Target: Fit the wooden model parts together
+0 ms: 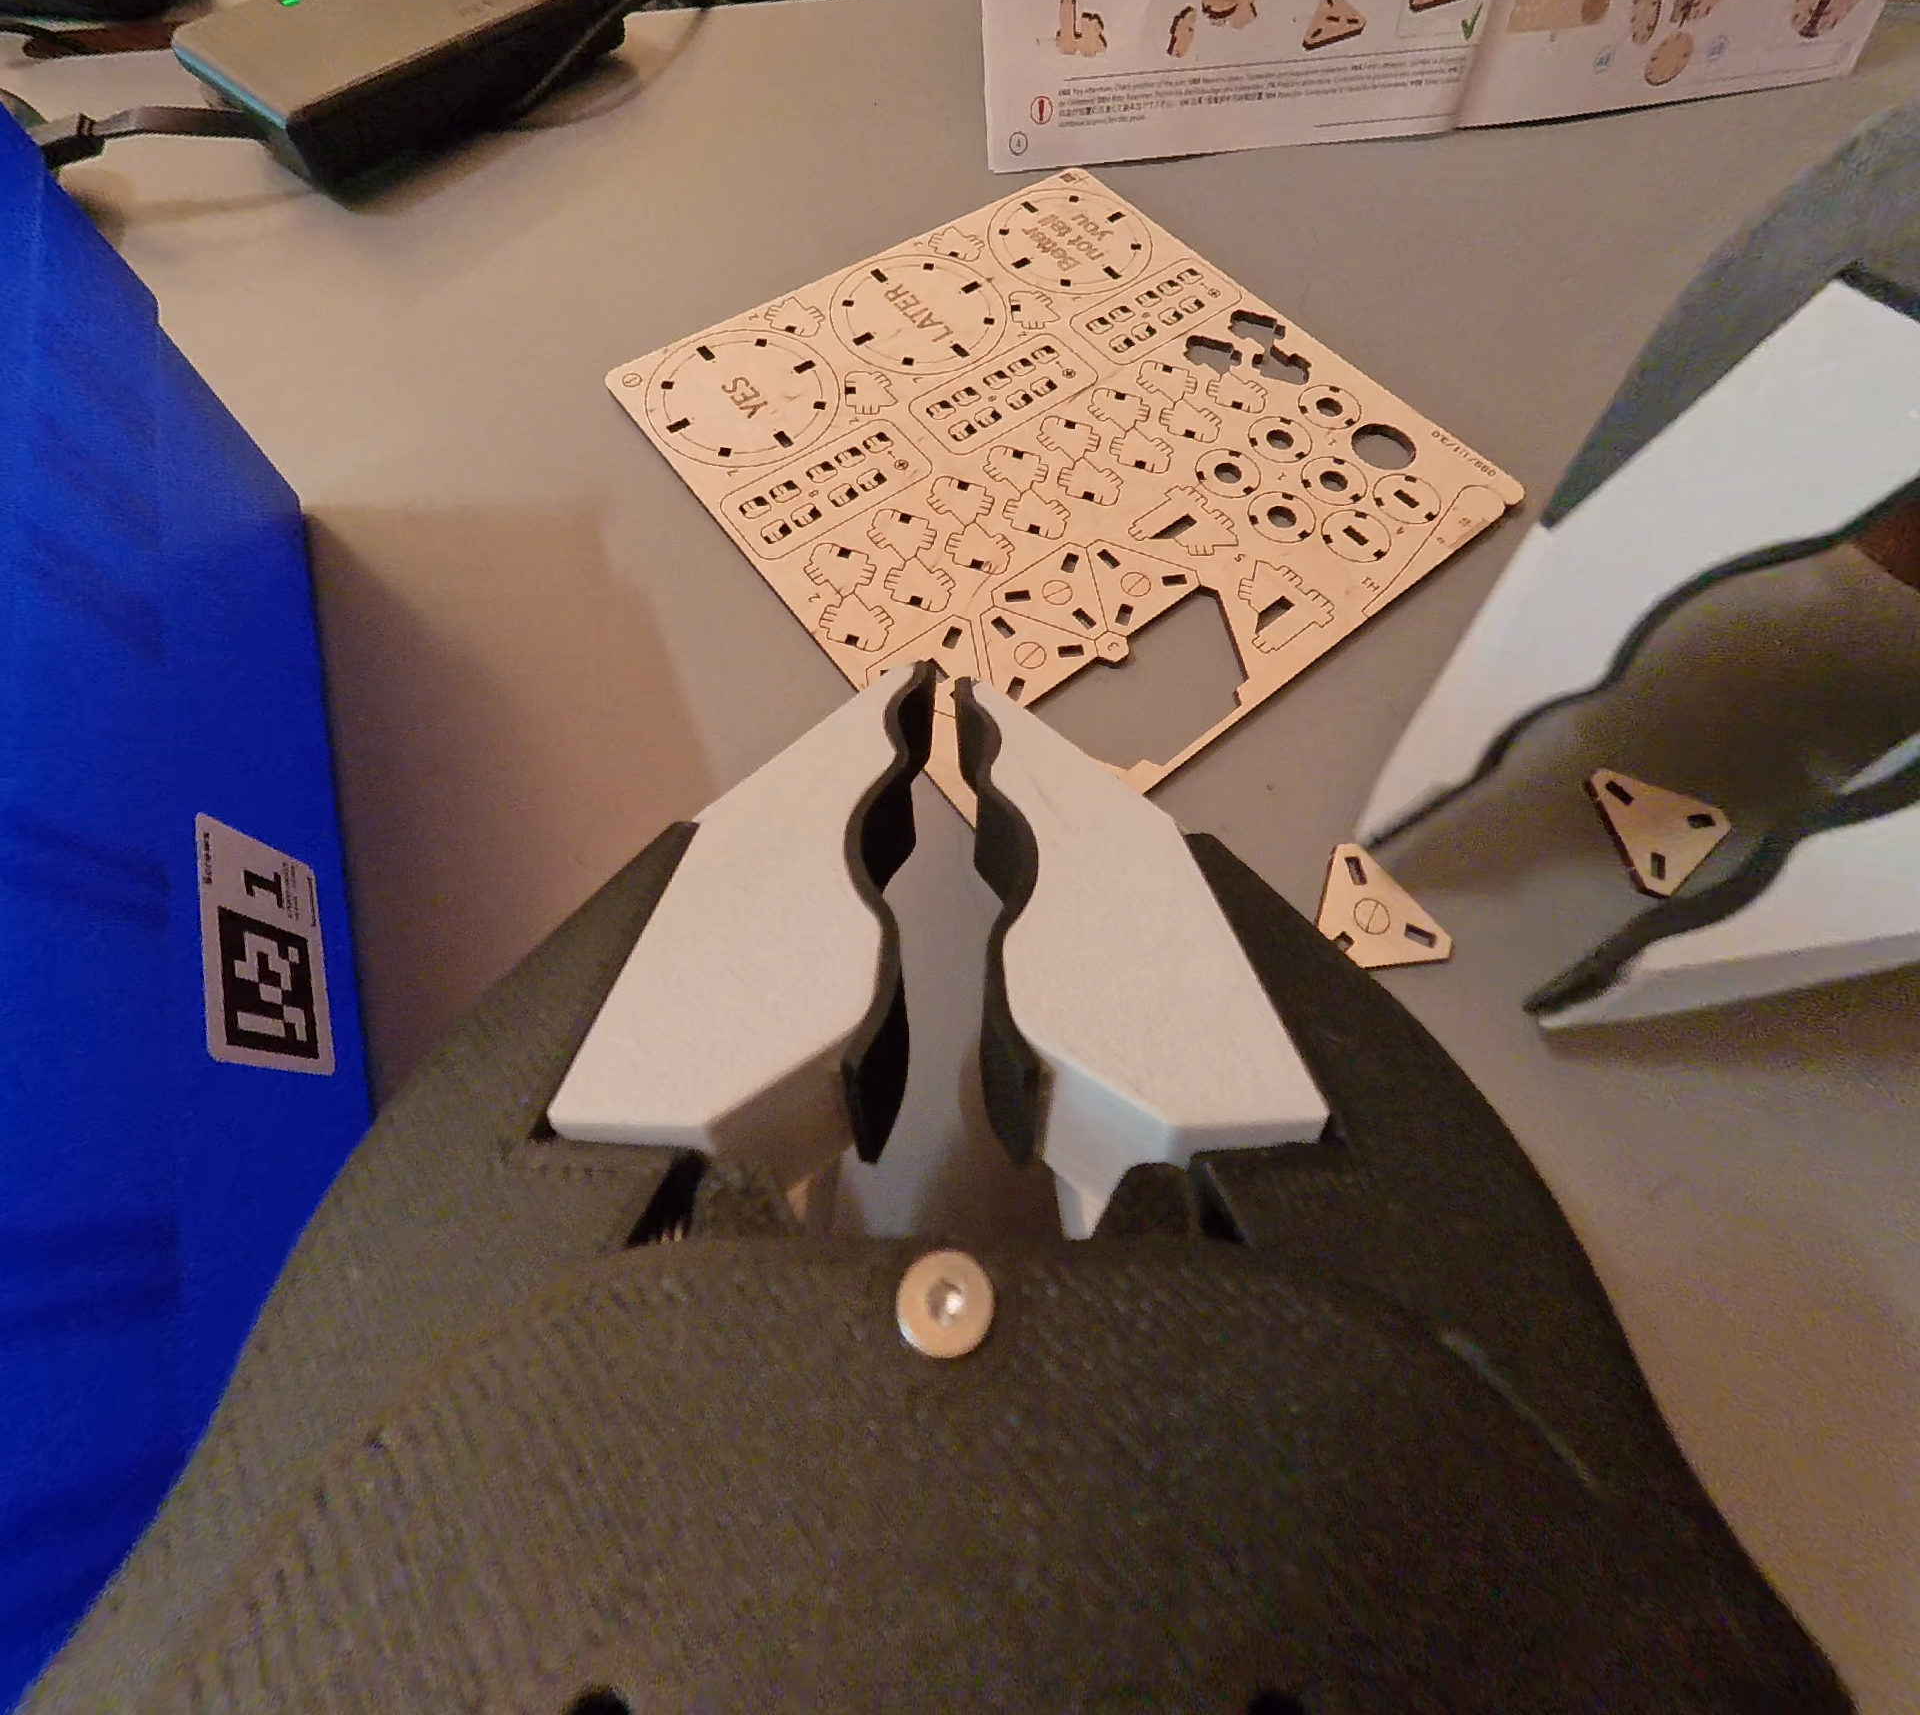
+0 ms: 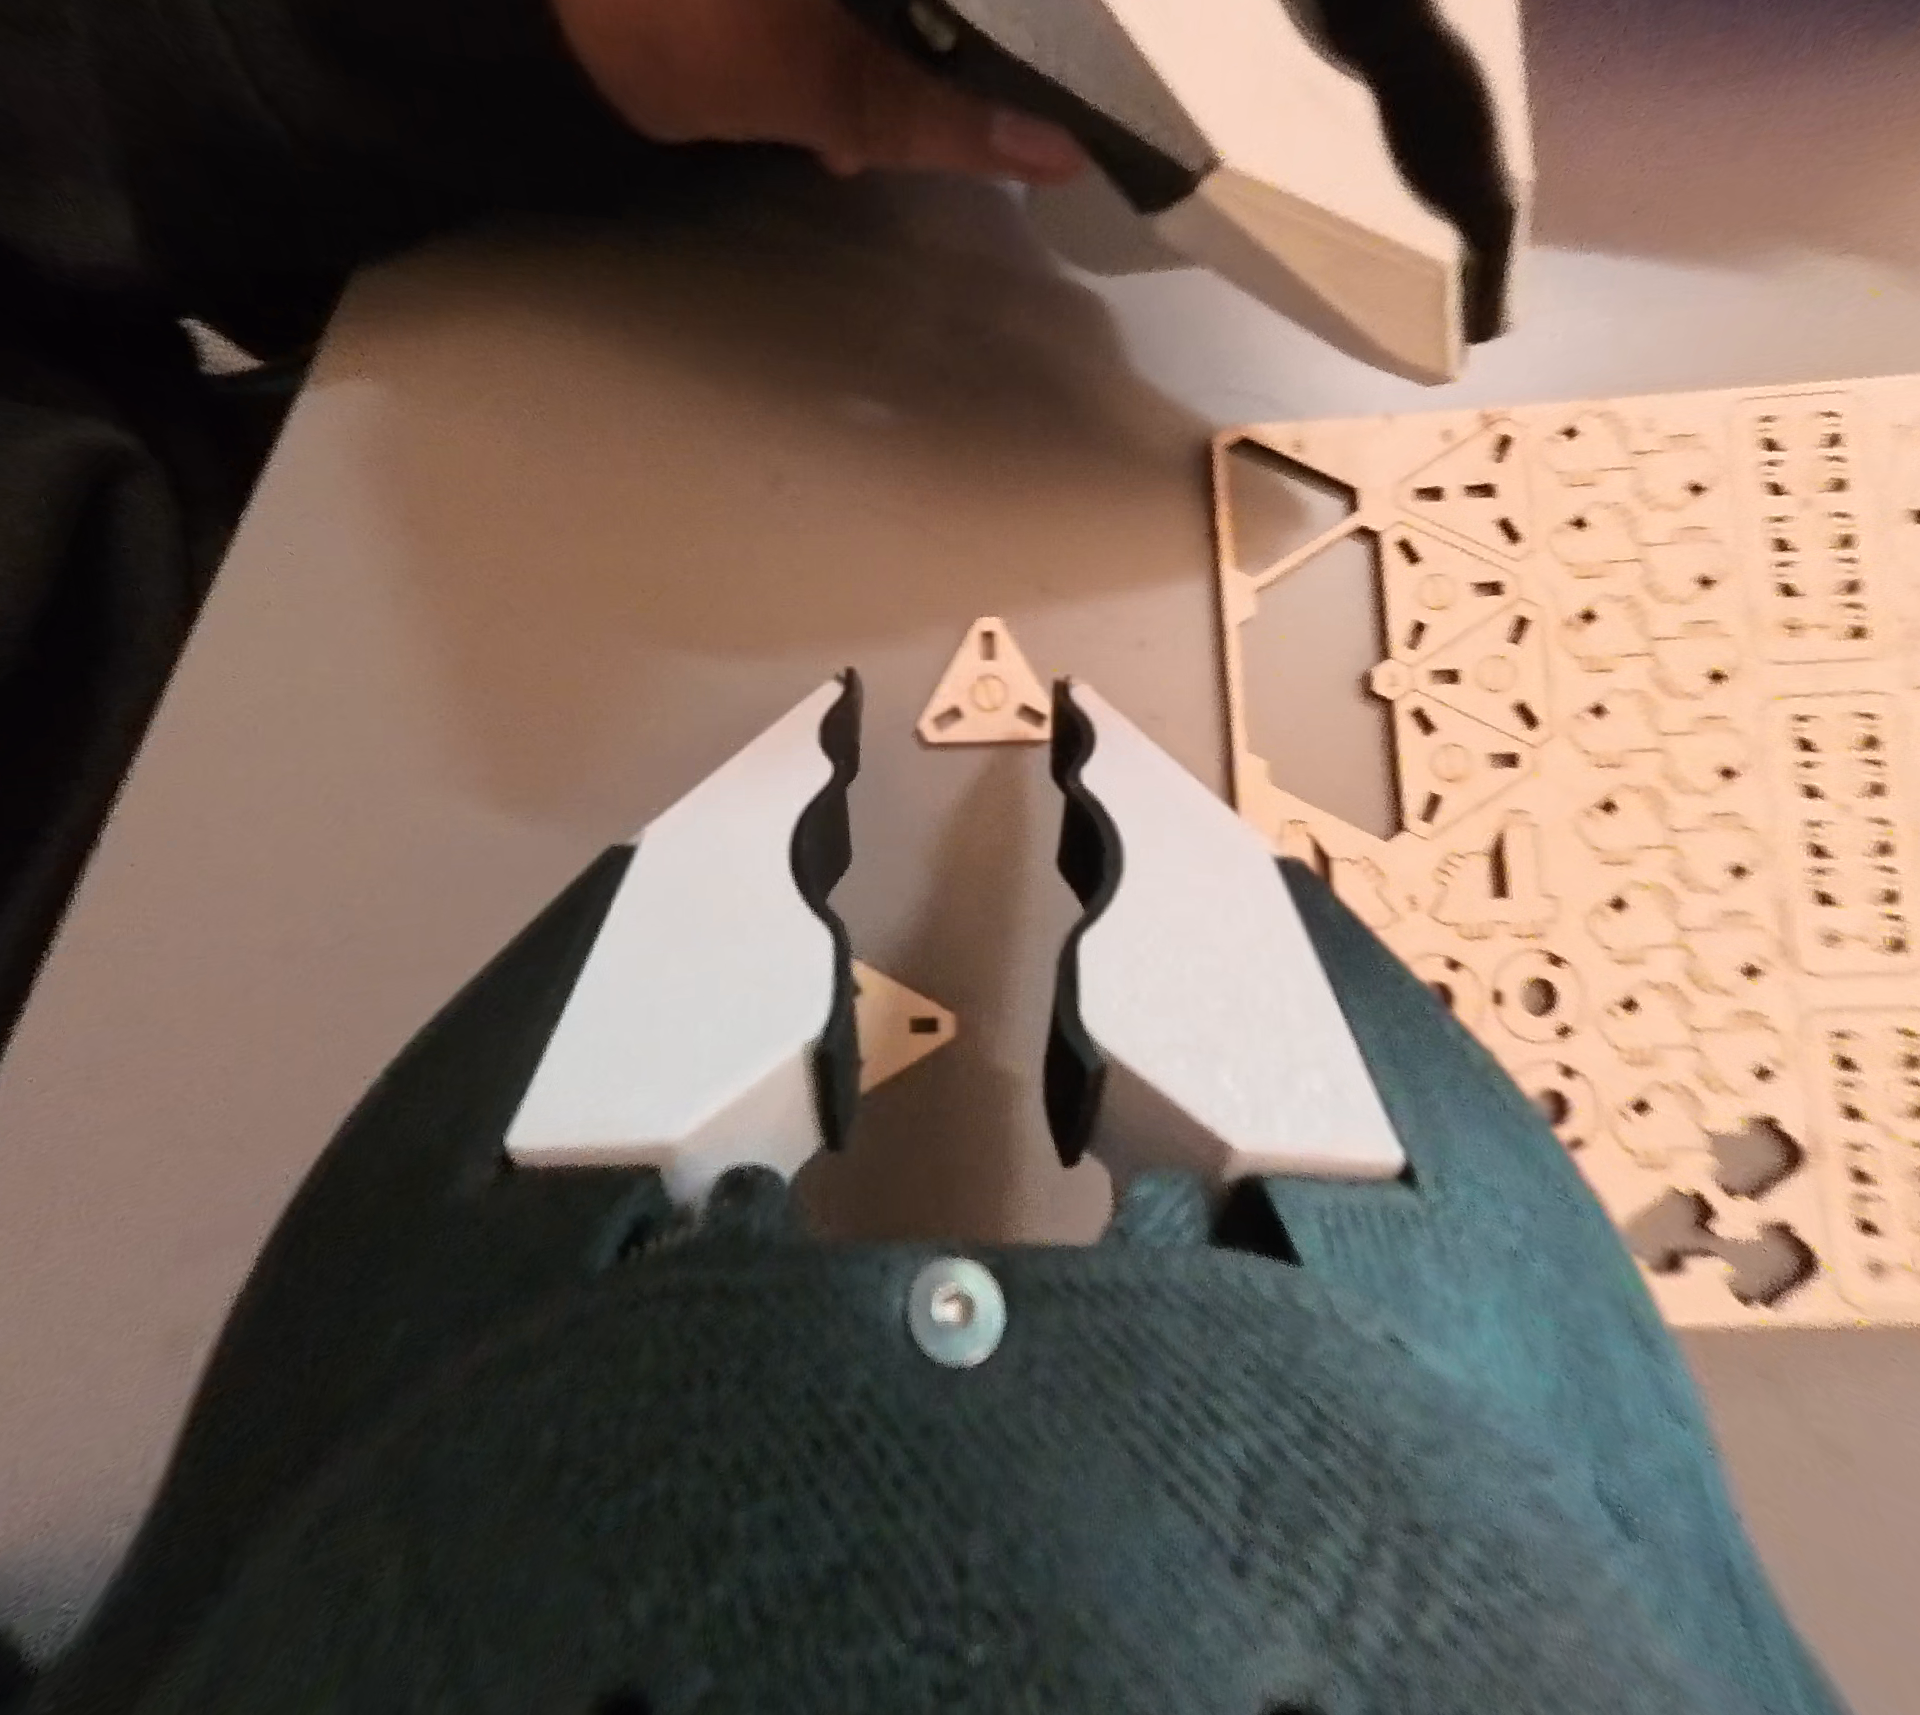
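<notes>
A thin wooden sheet of laser-cut parts (image 1: 1039, 460) lies flat on the grey table (image 1: 520, 294). My left gripper (image 1: 940, 683) is shut and empty, its tips just above the sheet's near corner. It also shows in the right wrist view (image 2: 1470, 315), hovering over the table near the sheet (image 2: 1558, 834). My right gripper (image 2: 956, 683) is open and holds nothing. One loose wooden triangle (image 2: 985, 689) lies on the table between and beyond its fingertips. A second triangle (image 2: 904, 1031) lies under its left finger. In the left wrist view the right gripper (image 1: 1449, 922) hangs over both triangles (image 1: 1377, 912) (image 1: 1652, 824).
A blue box with a tag (image 1: 135, 730) stands at the left. A black device with green lights (image 1: 416, 55) and an open instruction booklet (image 1: 1351, 3) lie at the back. A person's hand (image 2: 779, 55) holds the left gripper. The table's edge (image 2: 208, 626) runs at the left.
</notes>
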A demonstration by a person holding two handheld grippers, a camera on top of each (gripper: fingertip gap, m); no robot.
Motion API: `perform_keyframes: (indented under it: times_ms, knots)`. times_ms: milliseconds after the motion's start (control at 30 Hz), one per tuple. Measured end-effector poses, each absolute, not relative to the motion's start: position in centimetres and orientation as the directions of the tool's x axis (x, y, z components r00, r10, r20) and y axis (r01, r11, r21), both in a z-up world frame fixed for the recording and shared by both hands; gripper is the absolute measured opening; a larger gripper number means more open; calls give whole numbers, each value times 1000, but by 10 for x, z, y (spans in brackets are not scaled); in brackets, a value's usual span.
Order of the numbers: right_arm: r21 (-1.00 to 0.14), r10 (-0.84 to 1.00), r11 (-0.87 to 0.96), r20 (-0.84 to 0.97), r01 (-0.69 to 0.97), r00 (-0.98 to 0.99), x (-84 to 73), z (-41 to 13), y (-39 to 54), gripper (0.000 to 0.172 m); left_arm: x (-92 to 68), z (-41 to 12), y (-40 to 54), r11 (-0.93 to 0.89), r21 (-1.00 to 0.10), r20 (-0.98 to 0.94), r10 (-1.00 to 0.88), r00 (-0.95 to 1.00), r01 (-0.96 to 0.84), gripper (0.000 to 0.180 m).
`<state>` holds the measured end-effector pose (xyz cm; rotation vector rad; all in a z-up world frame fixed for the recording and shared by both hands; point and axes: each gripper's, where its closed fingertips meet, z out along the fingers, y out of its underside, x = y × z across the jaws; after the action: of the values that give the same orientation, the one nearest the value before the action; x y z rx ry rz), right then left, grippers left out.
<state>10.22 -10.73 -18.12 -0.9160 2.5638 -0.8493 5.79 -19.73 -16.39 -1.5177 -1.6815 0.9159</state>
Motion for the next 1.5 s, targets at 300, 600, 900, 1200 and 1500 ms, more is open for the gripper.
perform_keyframes:
  times_ms: [300, 600, 900, 1200, 1500]
  knots:
    - [-602, -707, 555, 23, -575, -707, 104, -197, -107, 39, 58, -165, -196, 65, -852, 31, 997, -73, 519, 1]
    - [-608, -685, 585, -18, -537, -728, 100, -196, -107, 26, 57, -165, -195, 63, -851, 34, 997, -66, 522, 0]
    - [-615, -470, 660, 110, -432, -876, 46, -178, -158, 25, 58, -172, -199, 97, -828, 51, 994, -98, 553, 0]
    - [-584, -484, 693, 57, -422, -873, 53, -188, -172, 25, 59, -189, -195, 65, -762, 14, 996, -84, 645, 0]
    - [-577, -479, 705, 41, -412, -877, 56, -191, -172, 28, 59, -189, -195, 73, -760, 24, 996, -83, 646, 0]
